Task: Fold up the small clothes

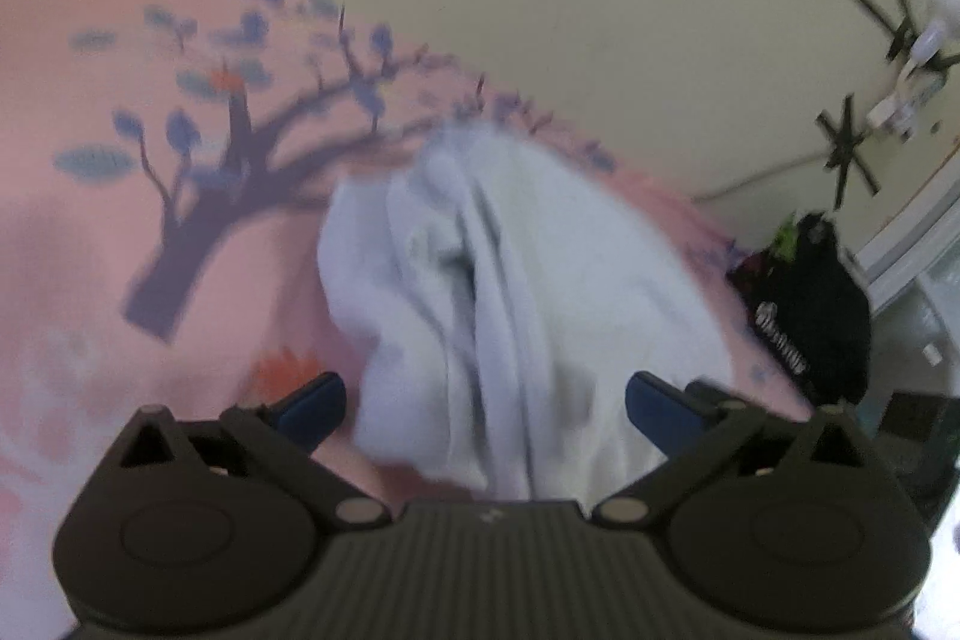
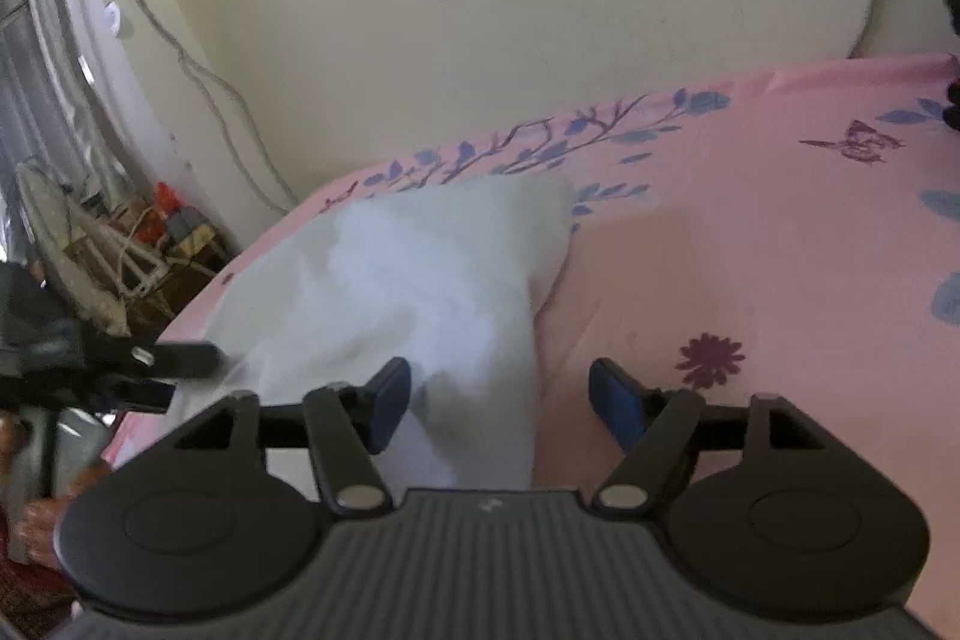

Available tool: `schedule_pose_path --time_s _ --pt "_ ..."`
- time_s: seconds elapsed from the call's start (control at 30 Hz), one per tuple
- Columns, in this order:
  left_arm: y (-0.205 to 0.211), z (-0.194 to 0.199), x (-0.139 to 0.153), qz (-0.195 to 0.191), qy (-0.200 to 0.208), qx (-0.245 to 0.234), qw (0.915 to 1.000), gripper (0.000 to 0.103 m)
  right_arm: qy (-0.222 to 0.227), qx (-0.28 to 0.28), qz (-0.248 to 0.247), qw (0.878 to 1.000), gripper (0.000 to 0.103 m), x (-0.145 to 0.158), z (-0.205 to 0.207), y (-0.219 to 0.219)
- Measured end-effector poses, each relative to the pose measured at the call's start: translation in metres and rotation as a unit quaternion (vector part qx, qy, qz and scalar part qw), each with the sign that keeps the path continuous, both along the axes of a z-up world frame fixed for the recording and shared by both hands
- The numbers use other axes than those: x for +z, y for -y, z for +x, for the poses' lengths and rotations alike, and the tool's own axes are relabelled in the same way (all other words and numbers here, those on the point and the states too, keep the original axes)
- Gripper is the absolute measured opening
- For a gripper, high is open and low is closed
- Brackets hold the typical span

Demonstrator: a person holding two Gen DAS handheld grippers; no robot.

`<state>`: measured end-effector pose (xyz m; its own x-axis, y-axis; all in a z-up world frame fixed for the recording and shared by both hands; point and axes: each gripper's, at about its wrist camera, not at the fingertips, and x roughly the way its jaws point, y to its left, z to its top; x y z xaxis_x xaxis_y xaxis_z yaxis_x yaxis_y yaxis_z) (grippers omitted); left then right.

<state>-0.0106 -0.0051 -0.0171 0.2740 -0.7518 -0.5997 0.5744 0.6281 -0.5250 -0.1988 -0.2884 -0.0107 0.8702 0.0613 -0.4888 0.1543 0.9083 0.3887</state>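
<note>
In the left wrist view, the left gripper [image 1: 485, 409] sits nearest the lens with its blue-padded fingers [image 1: 315, 409] spread wide, released and grasping nothing. Between and just beyond them lies the white garment [image 1: 510, 280], bunched into long folds that run from 6 o'clock up toward the middle of the frame; the picture is blurred, so the exact kind of clothing cannot be told. The garment rests on a pink bedsheet [image 1: 120, 250] printed with a dark purple tree [image 1: 240, 172] and blue leaves, which fills the 9 to 11 o'clock side. At 3 o'clock, off the bed edge, sits a black bag [image 1: 822, 304] with white lettering. Beyond stands a cream wall [image 1: 600, 10], with taped cables [image 1: 888, 100] at 2 o'clock.

In the right wrist view, the right gripper [image 2: 500, 397] is likewise wide apart and holds nothing. The white garment [image 2: 408, 280] lies in front of its left finger, reaching toward 12 o'clock on the pink bedsheet [image 2: 750, 232]. At 9 o'clock, the left gripper's black fingers [image 2: 180, 361] reach in to the garment's edge. A purple flower print [image 2: 711, 359] lies just beyond the right finger. Farther off, at 9 to 10 o'clock, clutter [image 2: 144, 244] sits on the floor beside the bed, and the cream wall [image 2: 540, 10] rises behind.
</note>
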Motion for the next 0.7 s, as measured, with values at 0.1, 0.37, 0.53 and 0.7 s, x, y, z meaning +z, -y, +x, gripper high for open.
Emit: schedule_pose_path --time_s 0.1,0.37,0.53,0.7 --pt "0.012 -0.017 -0.001 0.035 0.056 -0.003 0.9978 0.103 0.001 -0.001 -0.009 1.0 0.07 0.0 0.0 -0.003" --pt "0.032 -0.049 -0.005 0.108 0.153 -0.018 0.982 0.103 0.011 -0.003 0.017 1.0 0.071 -0.001 -0.002 0.003" --pt "0.032 -0.05 -0.005 0.108 0.154 -0.017 0.982 0.103 0.014 -0.001 0.024 1.0 0.072 -0.002 -0.003 0.006" --pt "0.033 -0.05 -0.005 0.109 0.155 -0.017 0.9818 0.103 0.013 -0.002 0.024 1.0 0.072 -0.002 -0.004 0.005"
